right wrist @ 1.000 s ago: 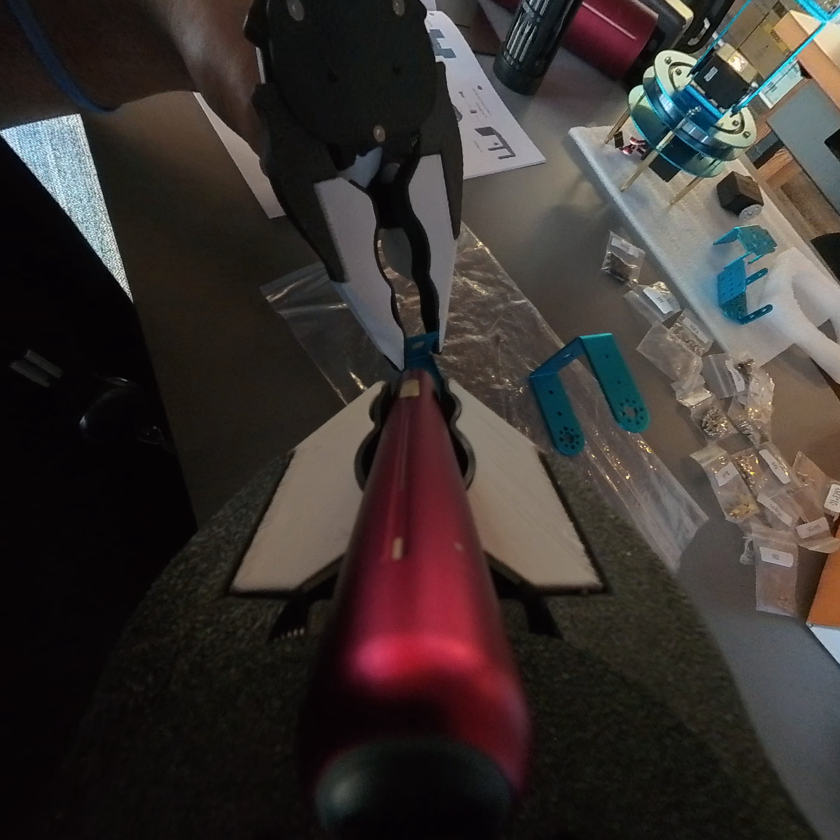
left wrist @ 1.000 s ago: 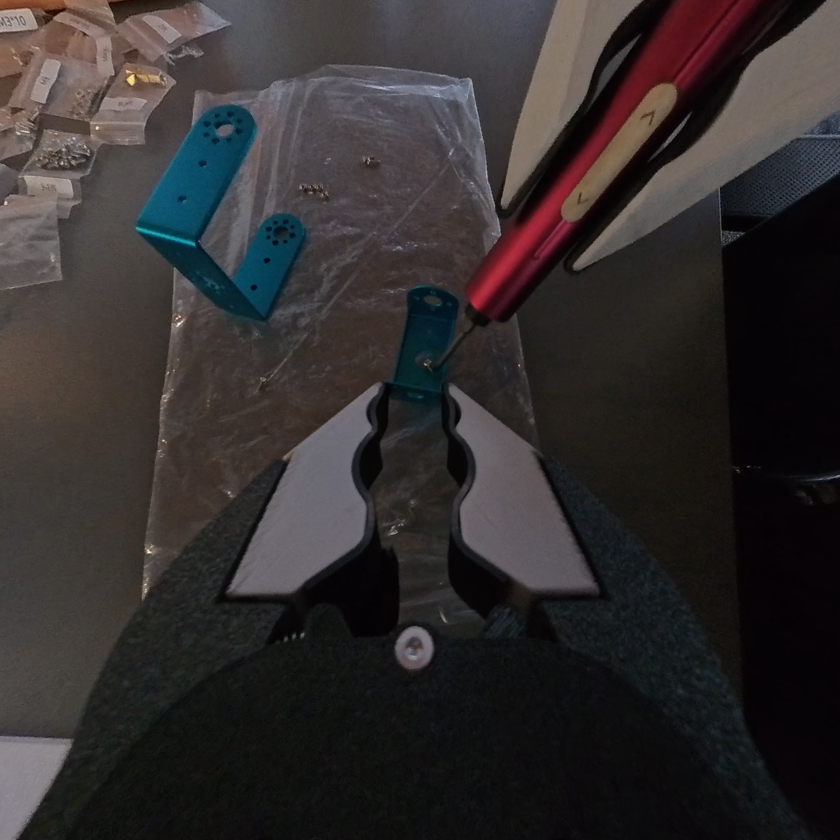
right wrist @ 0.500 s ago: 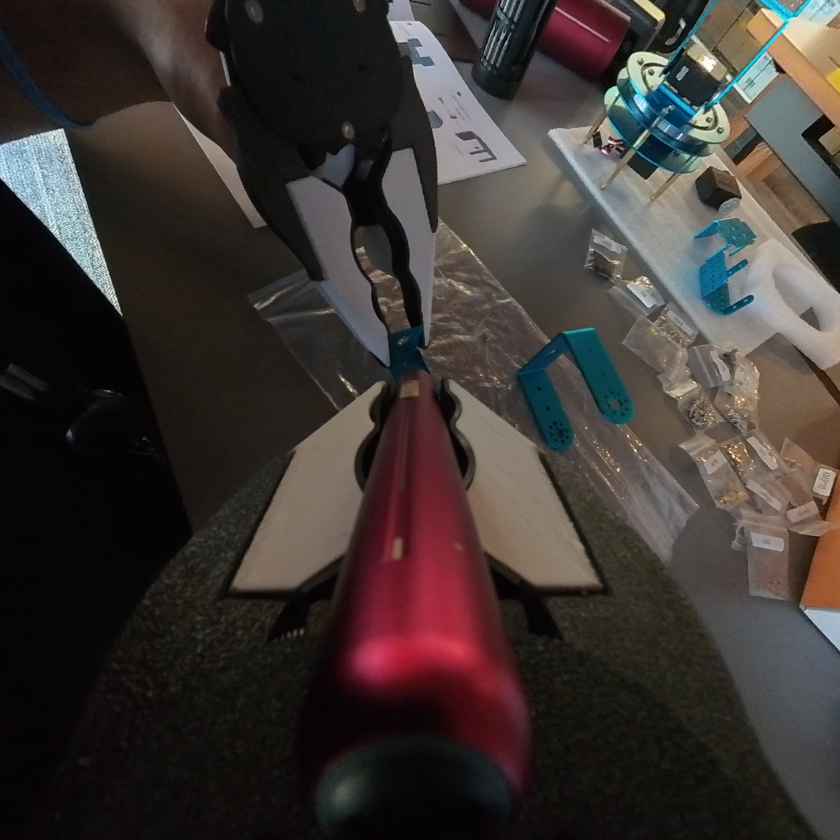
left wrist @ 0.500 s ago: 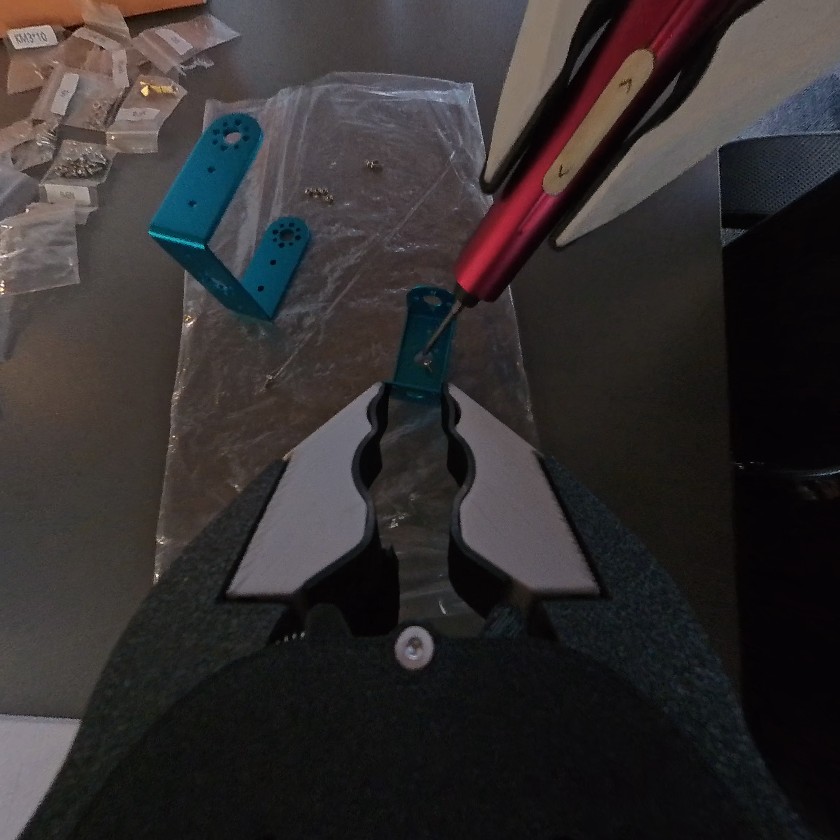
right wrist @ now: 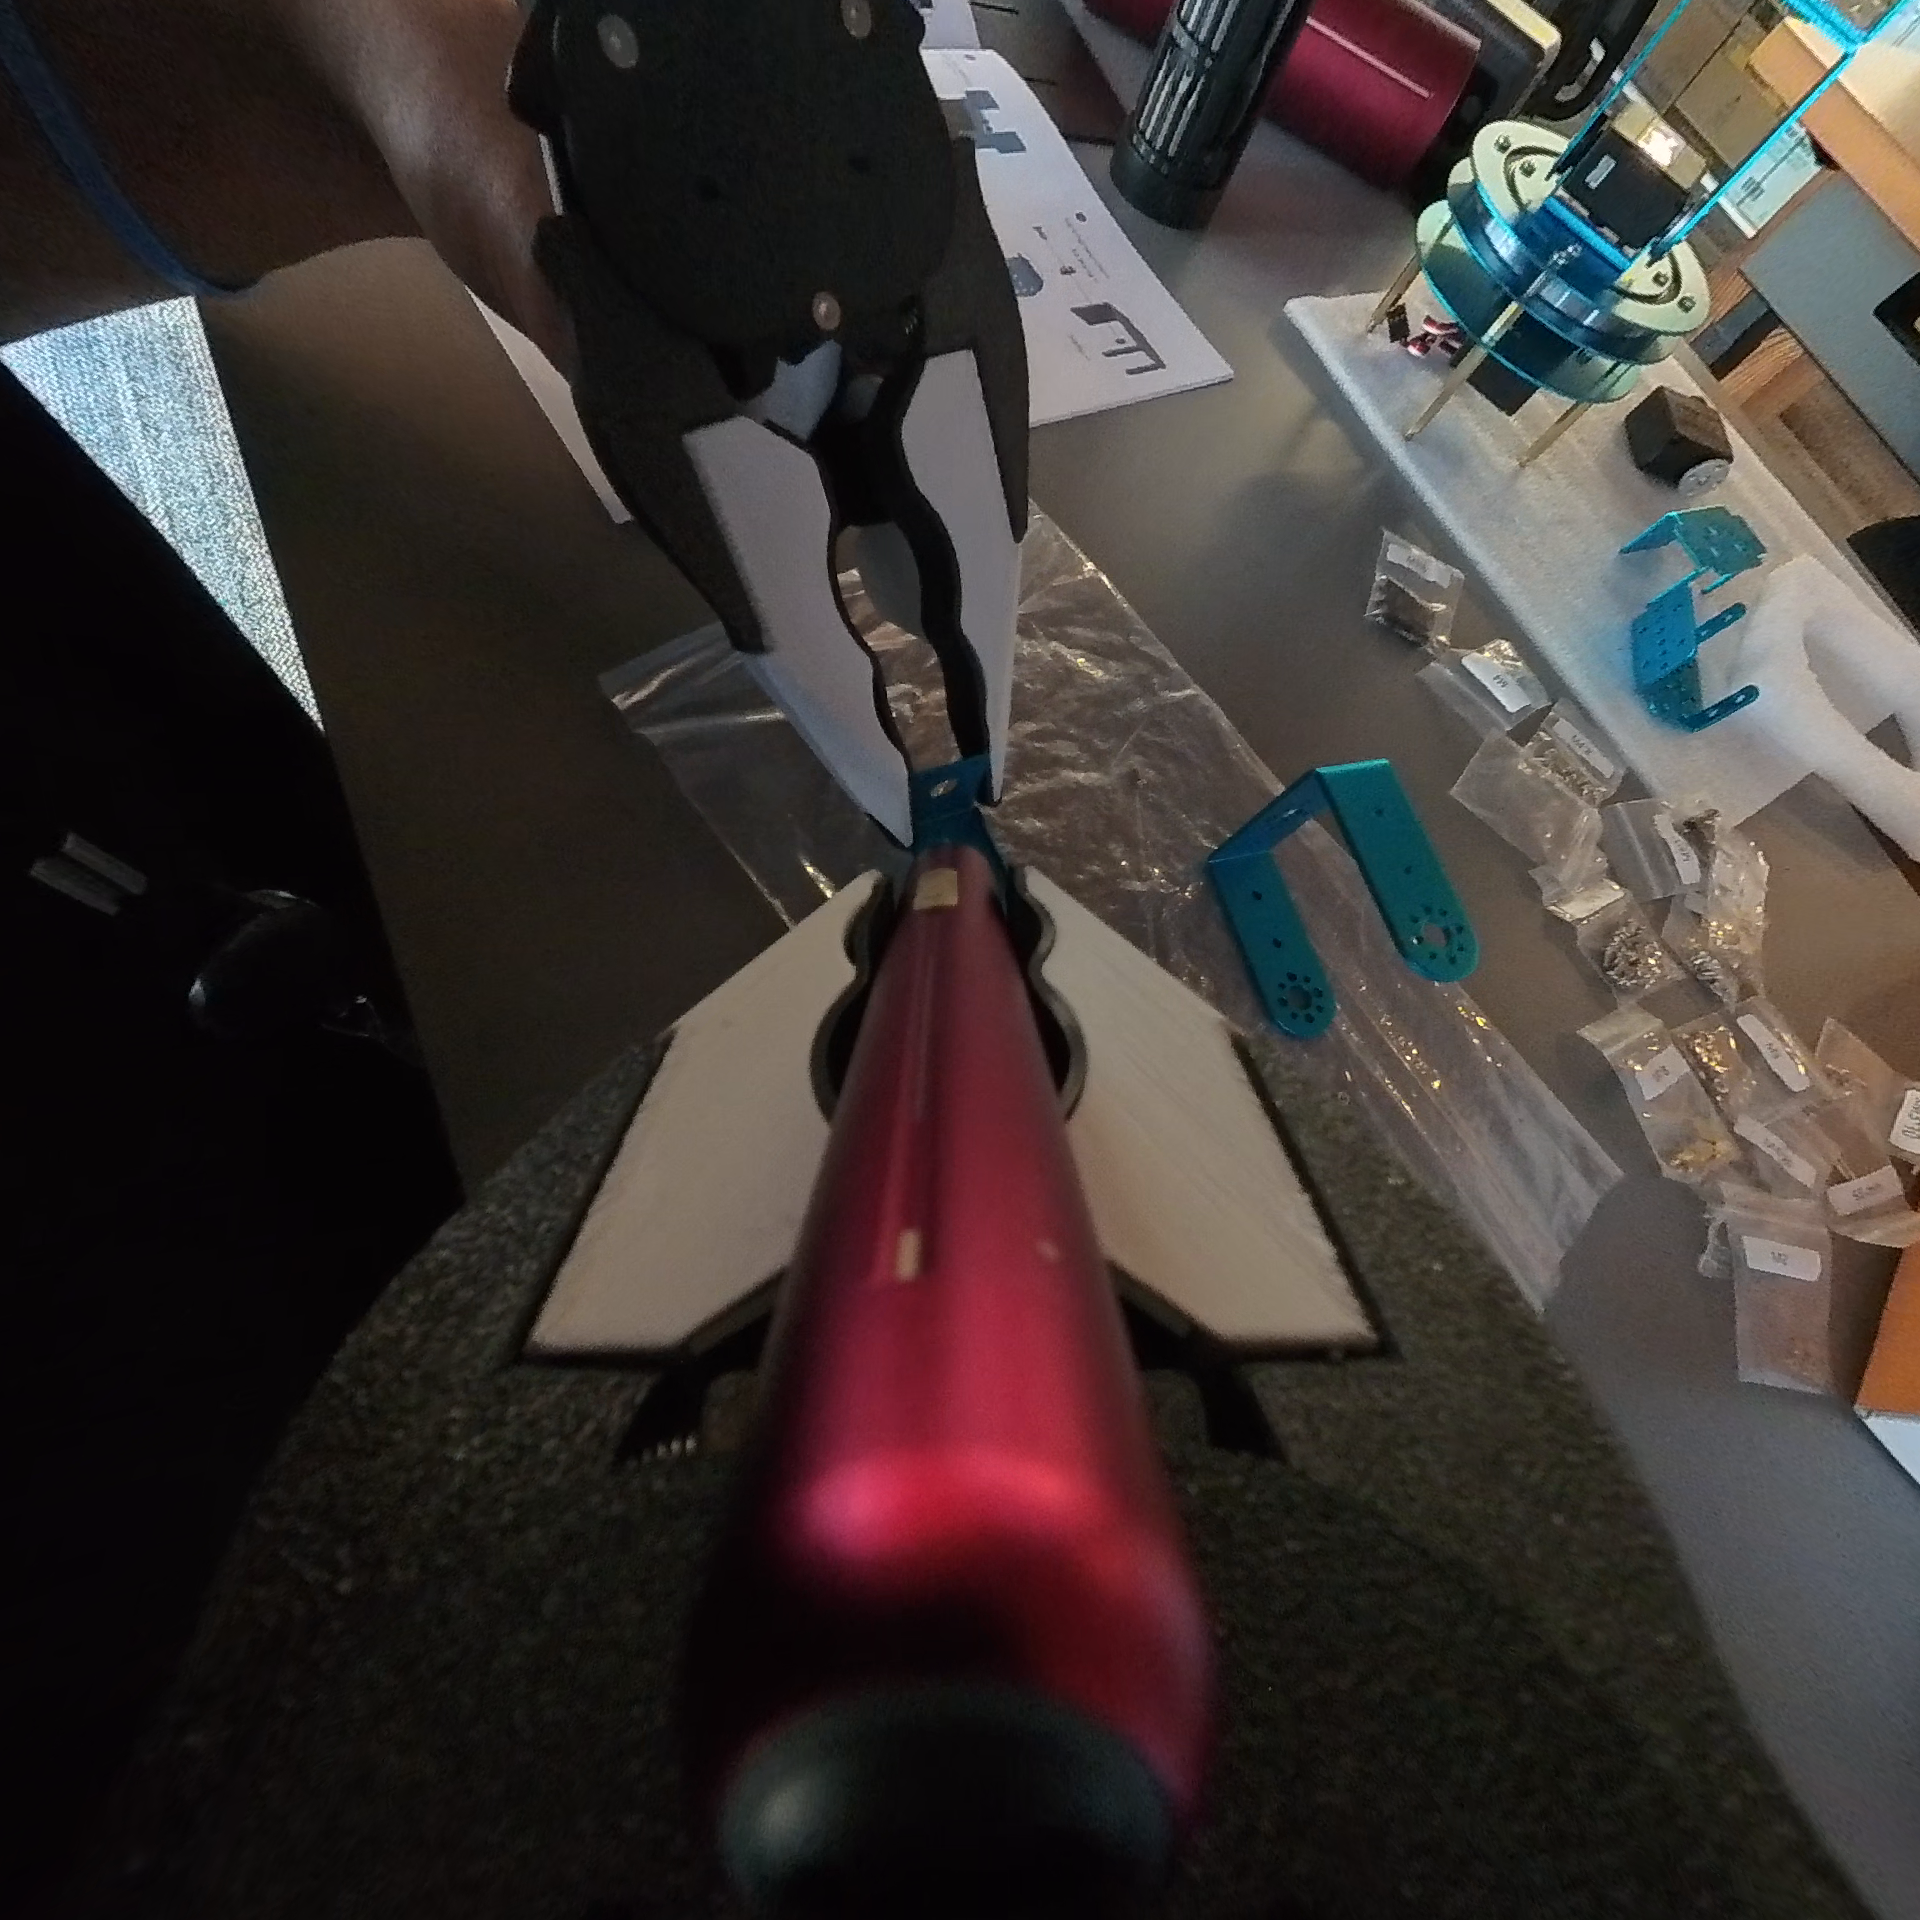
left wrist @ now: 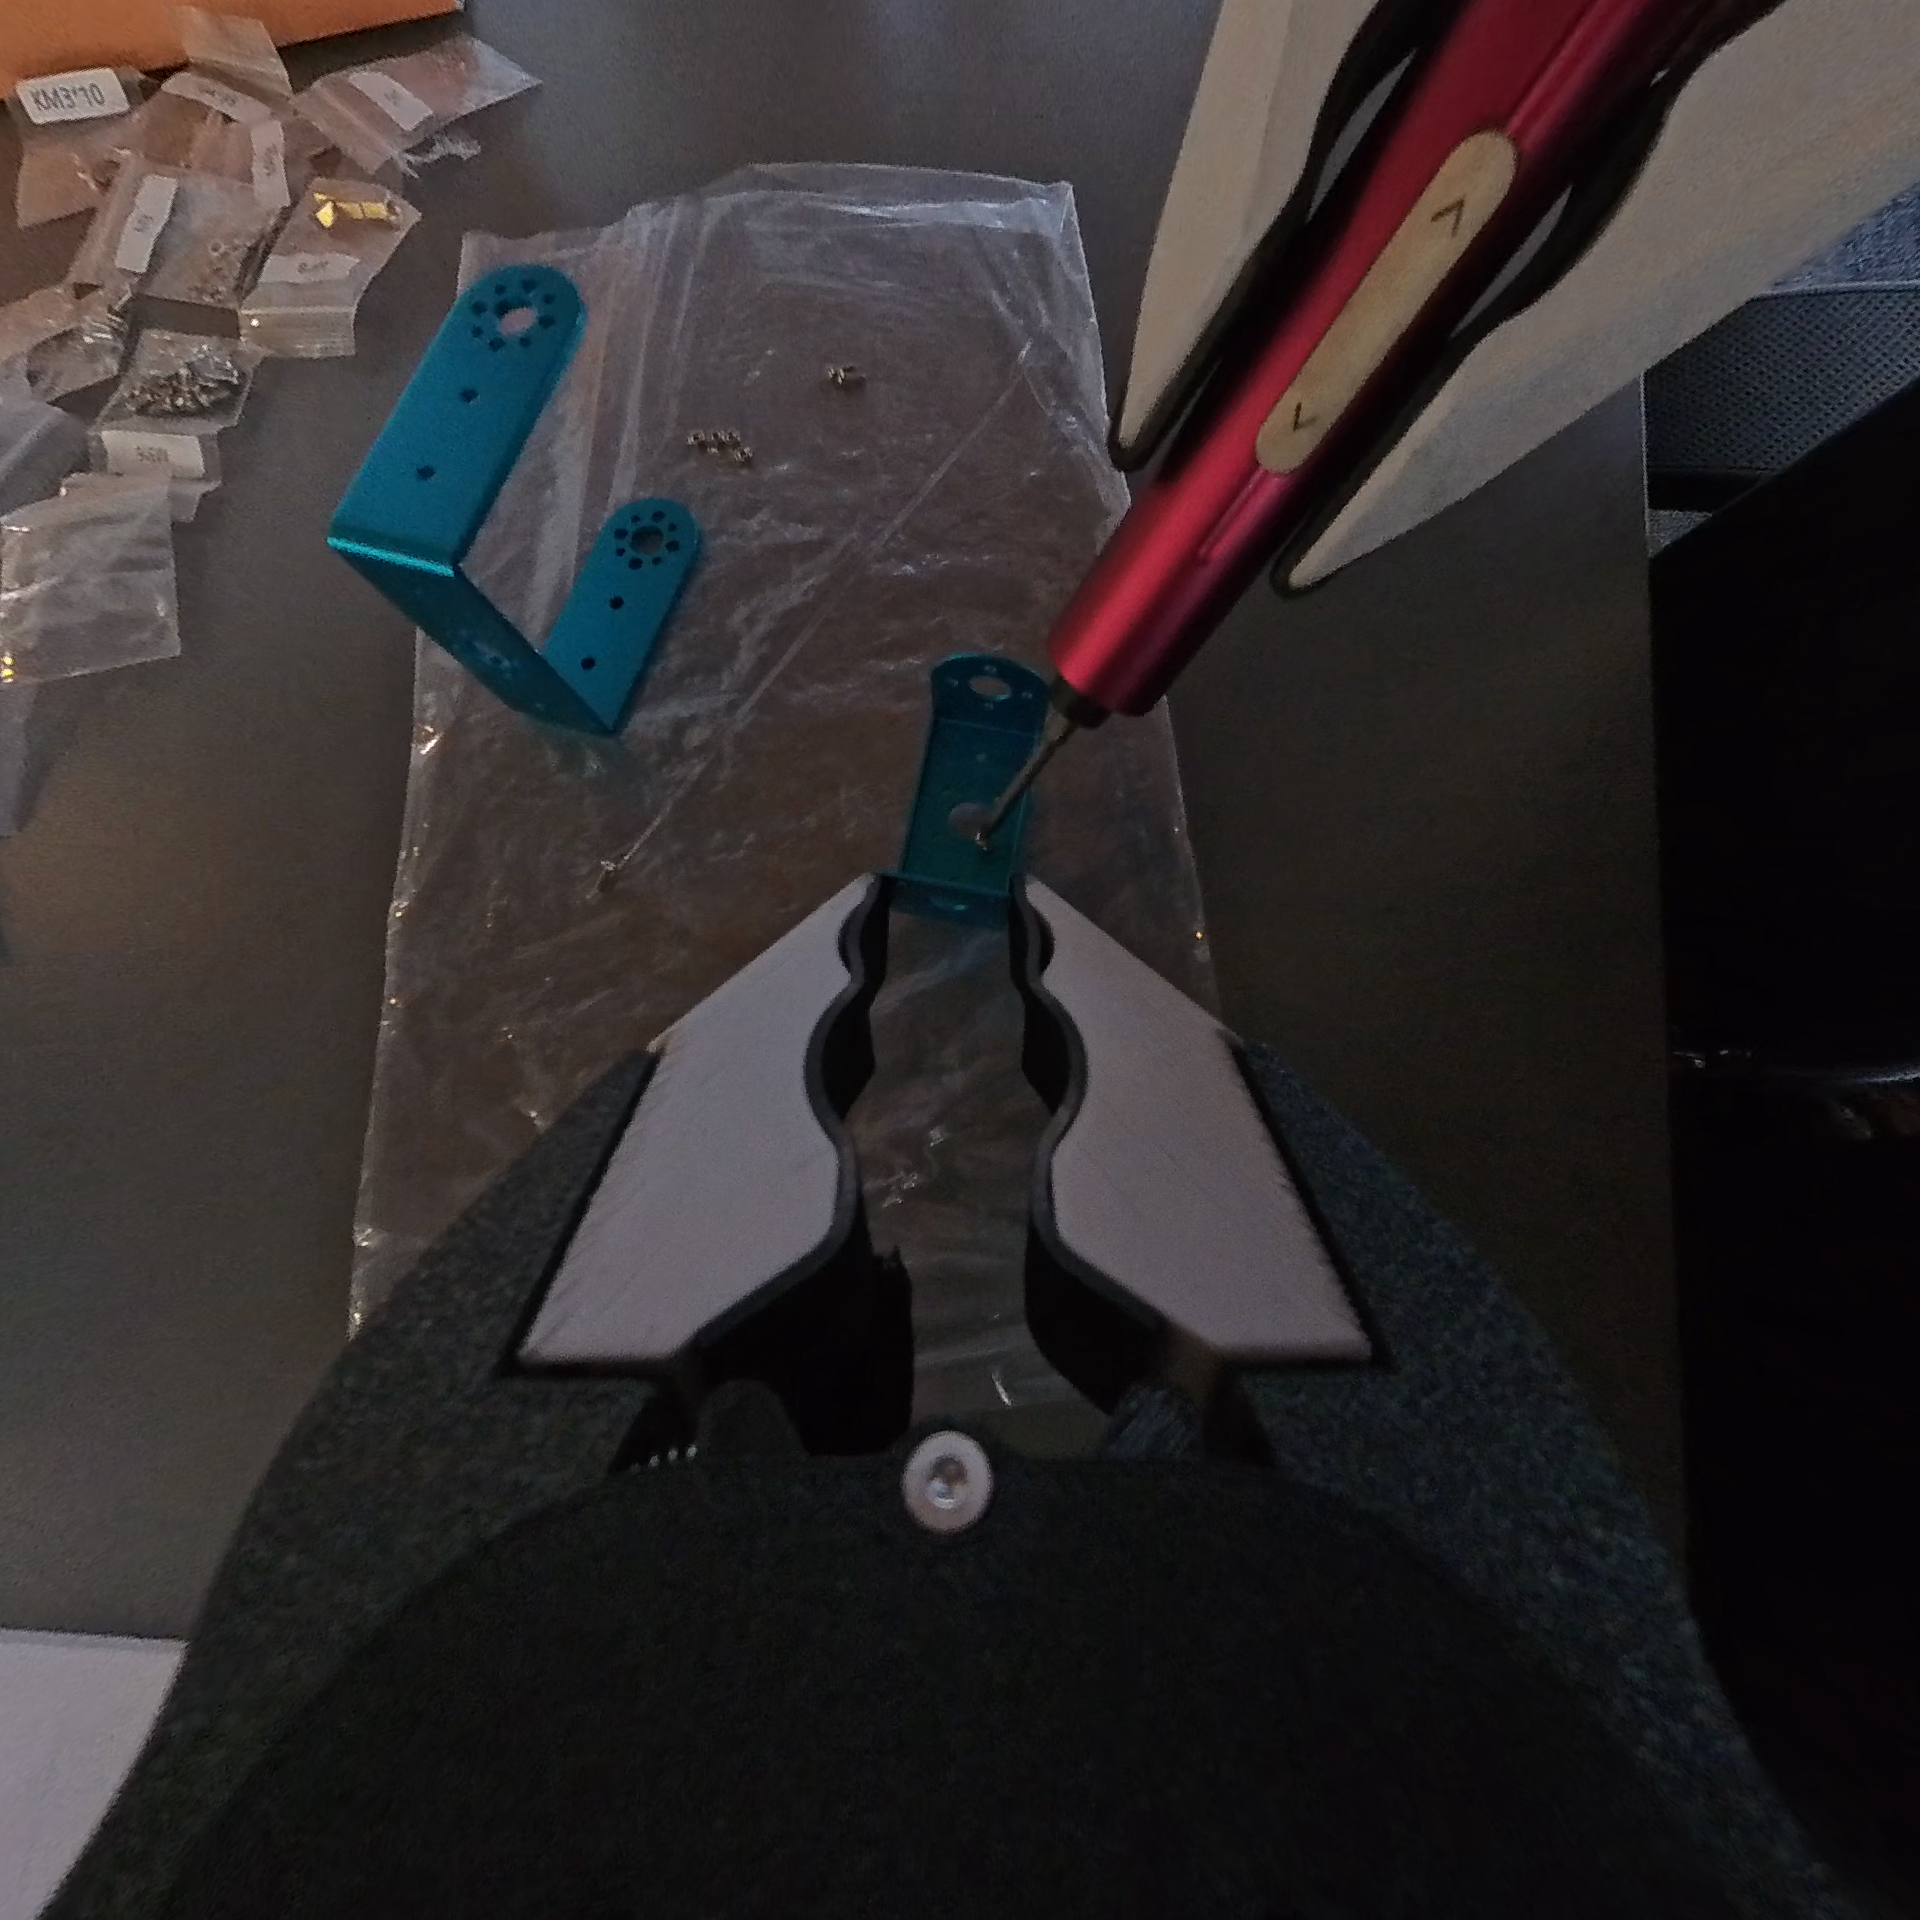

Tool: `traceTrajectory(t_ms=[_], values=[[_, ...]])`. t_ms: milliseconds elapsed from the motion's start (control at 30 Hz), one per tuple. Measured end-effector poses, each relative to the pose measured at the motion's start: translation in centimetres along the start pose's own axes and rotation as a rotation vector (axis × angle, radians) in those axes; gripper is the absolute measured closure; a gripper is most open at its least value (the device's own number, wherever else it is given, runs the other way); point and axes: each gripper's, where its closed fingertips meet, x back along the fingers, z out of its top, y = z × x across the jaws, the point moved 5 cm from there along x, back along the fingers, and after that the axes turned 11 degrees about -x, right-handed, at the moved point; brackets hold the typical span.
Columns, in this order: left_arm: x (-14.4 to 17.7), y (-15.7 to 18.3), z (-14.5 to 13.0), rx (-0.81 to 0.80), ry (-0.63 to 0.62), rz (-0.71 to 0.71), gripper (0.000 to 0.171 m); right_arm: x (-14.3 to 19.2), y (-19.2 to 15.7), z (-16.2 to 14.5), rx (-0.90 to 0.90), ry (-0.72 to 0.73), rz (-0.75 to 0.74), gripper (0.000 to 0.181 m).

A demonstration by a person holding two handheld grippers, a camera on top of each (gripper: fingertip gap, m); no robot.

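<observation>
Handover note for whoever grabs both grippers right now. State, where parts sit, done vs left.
Left gripper: shut on the small teal bracket, held upright over the clear plastic sheet.
Right gripper: shut on the red electric screwdriver; its bit tip sits on the screw in the bracket's face.
Large teal U-bracket lies on the sheet's left edge, loose nuts beyond it, hardware bags far left.
Done: bit on the screw. Left: cannot tell whether the screw is tight.

Red screwdriver (right wrist: pixel 940 1299) barrel hides its own tip and most of the small teal bracket (right wrist: pixel 945 808); its rear end blurs. Packet (left wrist: pixel 135 343) contents too small to tell.
</observation>
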Motion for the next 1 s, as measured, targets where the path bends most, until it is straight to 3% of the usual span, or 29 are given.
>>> traceTrajectory(t_ms=[433,733,1000], values=[[0.4,0.3,0.6,-0.091,-0.015,0.057,0.15,0.1,0.1,0.2,-0.036,-0.029,0.014,0.158],[0.6,0.2,0.3,-0.066,-0.003,0.054,0.15,0.4,1.0,-0.1,-0.201,-0.008,0.053,0.159],[0.6,-0.1,-0.1,-0.047,-0.006,0.059,0.15,0.9,0.9,0.3,-0.196,0.029,0.055,0.159]])
